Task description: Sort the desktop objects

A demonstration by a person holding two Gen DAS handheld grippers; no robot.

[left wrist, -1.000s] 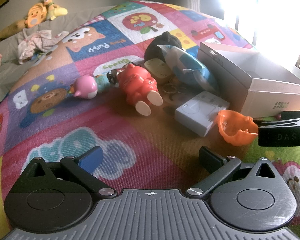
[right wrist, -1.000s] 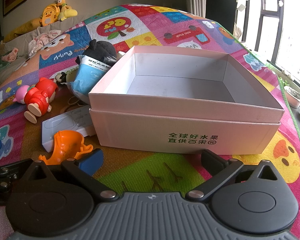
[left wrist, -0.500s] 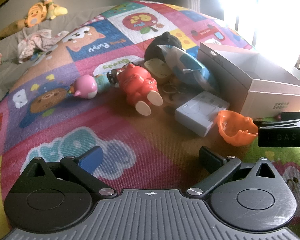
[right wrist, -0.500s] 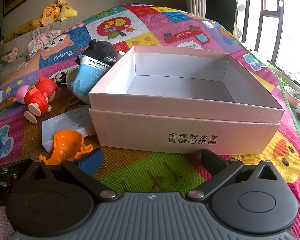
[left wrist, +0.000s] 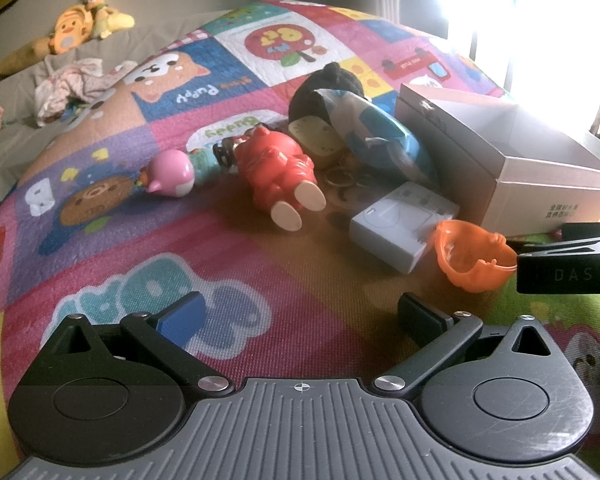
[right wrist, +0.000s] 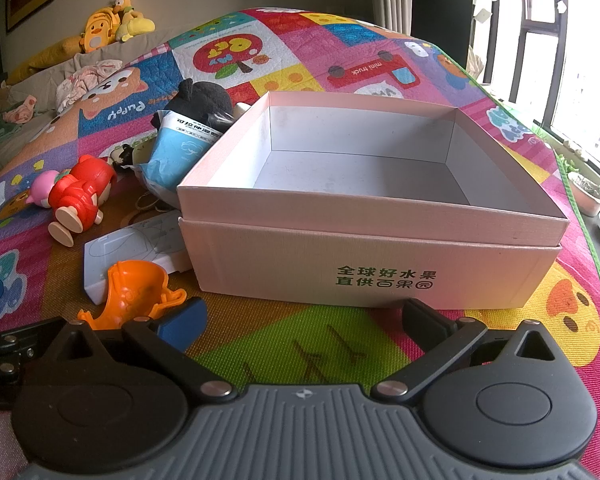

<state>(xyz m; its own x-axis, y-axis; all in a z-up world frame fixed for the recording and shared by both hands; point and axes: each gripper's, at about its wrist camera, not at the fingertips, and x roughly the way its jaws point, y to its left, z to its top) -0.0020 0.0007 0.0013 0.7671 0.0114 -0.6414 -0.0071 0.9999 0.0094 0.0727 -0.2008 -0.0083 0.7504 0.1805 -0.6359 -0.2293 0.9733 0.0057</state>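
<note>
An empty pink-white cardboard box [right wrist: 372, 216] [left wrist: 540, 184] stands on the colourful play mat. Left of it lie an orange plastic shell [right wrist: 134, 298] [left wrist: 470, 256], a white flat box [left wrist: 400, 224] [right wrist: 120, 252], a red pig figure [left wrist: 280, 172] [right wrist: 80, 196], a pink round toy [left wrist: 170, 174], a blue-white packet [left wrist: 384, 140] [right wrist: 180, 152] and a black plush [left wrist: 328, 88] [right wrist: 202, 98]. My left gripper [left wrist: 302, 312] is open and holds nothing, short of the toys. My right gripper [right wrist: 306, 320] is open in front of the box, the orange shell by its left finger.
Key rings [left wrist: 340, 178] lie between the pig and the packet. Yellow plush toys [right wrist: 112, 28] and crumpled clothes [right wrist: 88, 80] sit at the far left on grey bedding. A window [right wrist: 580, 60] and a potted plant [right wrist: 590, 196] lie to the right past the mat's green edge.
</note>
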